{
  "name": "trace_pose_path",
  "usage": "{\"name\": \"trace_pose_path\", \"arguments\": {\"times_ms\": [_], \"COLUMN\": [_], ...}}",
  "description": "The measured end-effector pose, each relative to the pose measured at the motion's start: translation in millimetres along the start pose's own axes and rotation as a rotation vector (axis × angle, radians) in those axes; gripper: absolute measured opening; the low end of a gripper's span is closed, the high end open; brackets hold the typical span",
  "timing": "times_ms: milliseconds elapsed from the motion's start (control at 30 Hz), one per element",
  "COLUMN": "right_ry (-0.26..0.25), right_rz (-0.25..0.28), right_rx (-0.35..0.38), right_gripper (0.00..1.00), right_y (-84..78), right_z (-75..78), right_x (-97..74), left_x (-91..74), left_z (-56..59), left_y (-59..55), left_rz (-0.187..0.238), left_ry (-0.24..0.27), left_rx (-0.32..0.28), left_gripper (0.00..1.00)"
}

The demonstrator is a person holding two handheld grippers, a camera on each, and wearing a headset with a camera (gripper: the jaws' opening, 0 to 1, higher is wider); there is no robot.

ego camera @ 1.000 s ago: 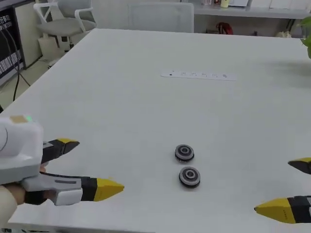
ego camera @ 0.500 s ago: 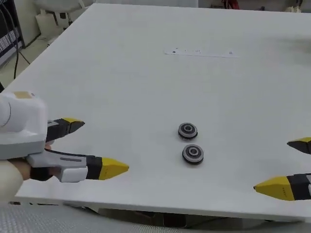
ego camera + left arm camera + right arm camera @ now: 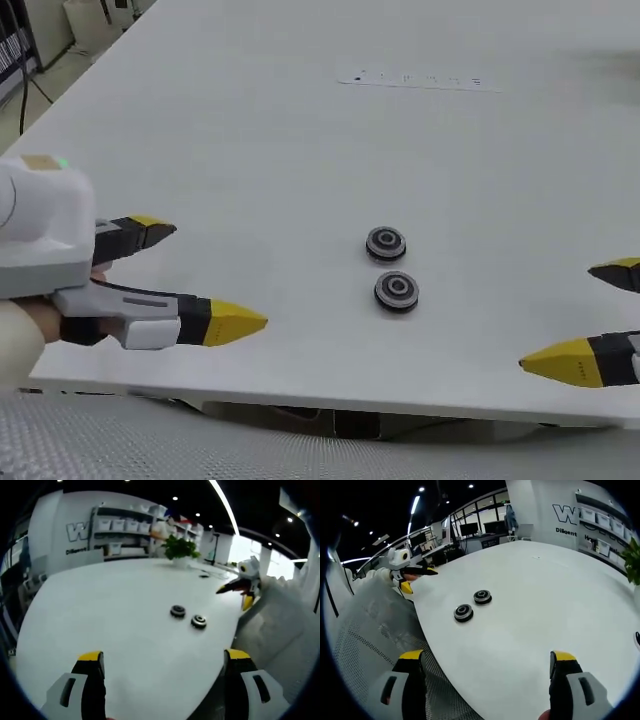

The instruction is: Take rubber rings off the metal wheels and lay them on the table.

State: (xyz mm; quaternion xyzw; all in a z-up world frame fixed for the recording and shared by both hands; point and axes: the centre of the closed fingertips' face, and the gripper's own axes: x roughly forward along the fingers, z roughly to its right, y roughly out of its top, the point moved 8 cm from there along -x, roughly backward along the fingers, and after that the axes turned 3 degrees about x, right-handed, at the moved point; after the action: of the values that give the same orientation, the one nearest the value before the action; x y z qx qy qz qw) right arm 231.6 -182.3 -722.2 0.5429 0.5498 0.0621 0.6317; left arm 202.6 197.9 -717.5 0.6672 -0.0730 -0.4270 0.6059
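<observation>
While the far metal wheel (image 3: 386, 244) and near metal wheel (image 3: 397, 290) sit close together by the table's (image 3: 300, 150) front edge, we hold left gripper (image 3: 210, 275) and right gripper (image 3: 560, 316) spread wide, empty.

Head view tipped downward, near edge of the table (image 3: 300, 385) come into sight, grey meshed surface (image 3: 150, 450) below it too.

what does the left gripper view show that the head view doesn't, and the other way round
Left gripper view adds: shelves and a plant beyond the table's far end. Head view adds: a white strip lying on the table, and the hand holding the left gripper. Both share: the white table, the two wheels close together near its edge, and the right gripper, jaws open.
</observation>
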Motion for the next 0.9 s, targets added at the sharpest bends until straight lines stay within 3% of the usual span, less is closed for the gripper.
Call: {"name": "trace_pose_path", "arguments": {"times_ms": [333,667,900], "right_ry": [0.003,0.008,0.023], "right_rz": [0.005,0.014,0.022], "right_rx": [0.013,0.015,0.015], "right_gripper": [1.00,1.00,1.00], "right_y": [-2.4,-3.4,-3.1], "right_z": [0.5,1.9,1.5], "right_x": [0.2,-1.4,-4.5], "left_x": [-0.7,-1.9,-0.8], "left_z": [1.7,6.9,10.6], "left_y": [-0.4,6.4,11.9], "left_rz": [-0.005,-0.001,-0.009], "left_ry": [-0.013,-0.043,-0.089], "left_rx": [0.006,0.031,0.041], "left_gripper": [1.00,1.00,1.00]}}
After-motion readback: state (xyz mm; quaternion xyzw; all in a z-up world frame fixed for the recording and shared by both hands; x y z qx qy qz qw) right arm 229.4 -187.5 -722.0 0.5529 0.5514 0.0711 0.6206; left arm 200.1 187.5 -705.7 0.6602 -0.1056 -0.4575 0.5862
